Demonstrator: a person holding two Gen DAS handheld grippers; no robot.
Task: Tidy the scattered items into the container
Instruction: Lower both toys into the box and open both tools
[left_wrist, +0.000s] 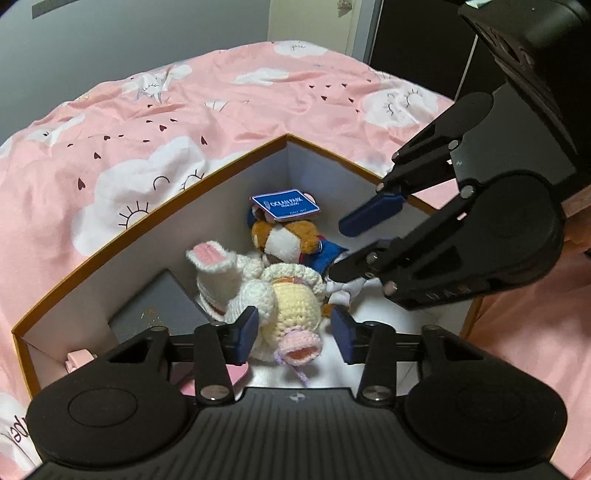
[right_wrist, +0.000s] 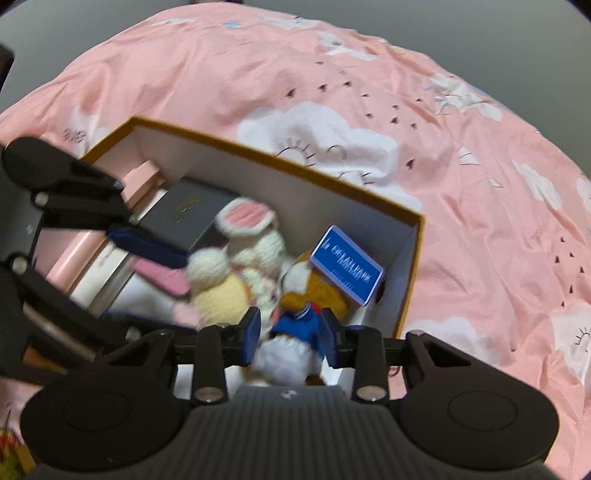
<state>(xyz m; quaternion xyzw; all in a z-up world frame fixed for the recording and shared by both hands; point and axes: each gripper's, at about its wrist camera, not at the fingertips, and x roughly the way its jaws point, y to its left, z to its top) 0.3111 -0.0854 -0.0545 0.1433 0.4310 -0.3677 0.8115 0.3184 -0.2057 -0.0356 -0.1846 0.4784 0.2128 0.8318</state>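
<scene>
Toys in box (left_wrist: 155, 206); left tool (left_wrist: 295, 334) straddles crocheted rabbit (left_wrist: 284, 306).

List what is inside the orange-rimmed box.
Box holds a crocheted bunny, a brown plush with blue tag, a grey case, pink items. What lies beneath them is hidden.

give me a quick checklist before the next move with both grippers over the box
1. Crochet bunny inside the box: ok.
2. Brown plush toy inside the box: ok.
3. Left gripper free of the bunny: cannot tell; its pads flank the toy.
4. Right gripper released the plush: cannot tell; its pads sit at the blue jacket and the view is blurred.
5. Grippers apart from each other: ok.
6. Stray items left on the pink bedspread: none in view, ok.
</scene>
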